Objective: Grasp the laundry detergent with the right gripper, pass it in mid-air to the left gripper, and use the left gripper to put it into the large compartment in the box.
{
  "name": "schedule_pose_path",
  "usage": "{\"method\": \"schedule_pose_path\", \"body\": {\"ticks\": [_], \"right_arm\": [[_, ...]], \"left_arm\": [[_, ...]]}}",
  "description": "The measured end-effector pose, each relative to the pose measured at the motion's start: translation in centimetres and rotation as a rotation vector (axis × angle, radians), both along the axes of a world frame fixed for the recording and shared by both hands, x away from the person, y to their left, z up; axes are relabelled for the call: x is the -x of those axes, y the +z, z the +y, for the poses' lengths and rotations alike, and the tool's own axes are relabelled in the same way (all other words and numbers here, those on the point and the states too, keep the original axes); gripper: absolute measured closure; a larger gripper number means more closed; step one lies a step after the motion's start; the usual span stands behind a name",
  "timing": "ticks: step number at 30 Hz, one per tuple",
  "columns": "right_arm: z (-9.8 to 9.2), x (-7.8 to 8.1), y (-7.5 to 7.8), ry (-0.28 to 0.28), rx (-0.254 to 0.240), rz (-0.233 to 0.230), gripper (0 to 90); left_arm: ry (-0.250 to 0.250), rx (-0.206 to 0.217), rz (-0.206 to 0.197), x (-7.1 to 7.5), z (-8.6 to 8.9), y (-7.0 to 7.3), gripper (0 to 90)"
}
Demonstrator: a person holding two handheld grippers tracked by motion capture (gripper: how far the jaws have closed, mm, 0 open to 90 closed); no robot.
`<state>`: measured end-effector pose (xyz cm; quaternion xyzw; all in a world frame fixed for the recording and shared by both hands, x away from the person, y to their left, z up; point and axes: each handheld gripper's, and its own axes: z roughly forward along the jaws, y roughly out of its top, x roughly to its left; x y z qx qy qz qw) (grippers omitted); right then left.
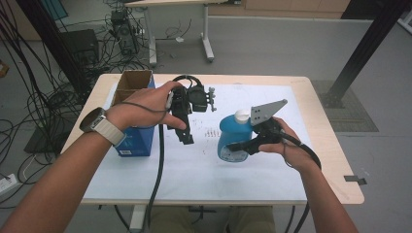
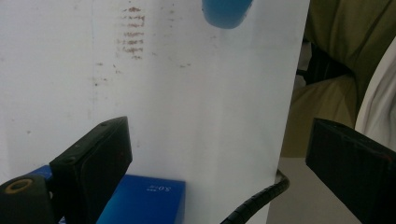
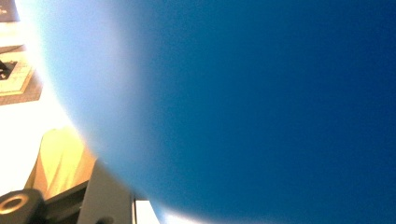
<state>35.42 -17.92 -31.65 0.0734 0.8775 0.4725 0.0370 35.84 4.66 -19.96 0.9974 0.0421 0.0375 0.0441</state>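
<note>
High view: the right hand-held gripper point(image 1: 240, 145) is clamped on the blue bottle point(image 1: 232, 137), which stands upright near the middle of the white-covered bench point(image 1: 194, 170). The left hand-held gripper point(image 1: 185, 136) hangs above the bench beside the blue box point(image 1: 138, 141).

Left gripper view: jaws spread wide, nothing between them.

Right gripper view: the bottle's blue wall sits close against the lens.

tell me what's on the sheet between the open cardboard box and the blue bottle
In the high view, the left gripper hangs over it; between cardboard box and blue bottle the white sheet bears faint brown marks.
</note>
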Motion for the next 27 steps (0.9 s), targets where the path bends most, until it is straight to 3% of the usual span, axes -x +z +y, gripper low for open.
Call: {"method": "schedule_pose_path", "body": {"ticks": [17, 27], "right_arm": [[2.2, -0.7, 0.4, 0.038, -0.005, 0.010, 43.8], [3.3, -1.1, 0.2, 0.062, 0.002, 0.022, 43.8]], "left_arm": [[-0.014, -0.023, 0.000, -0.4, -0.9, 1.9, 7.3], [-0.009, -0.035, 0.012, -0.6, -1.3, 2.3, 7.2]]}}
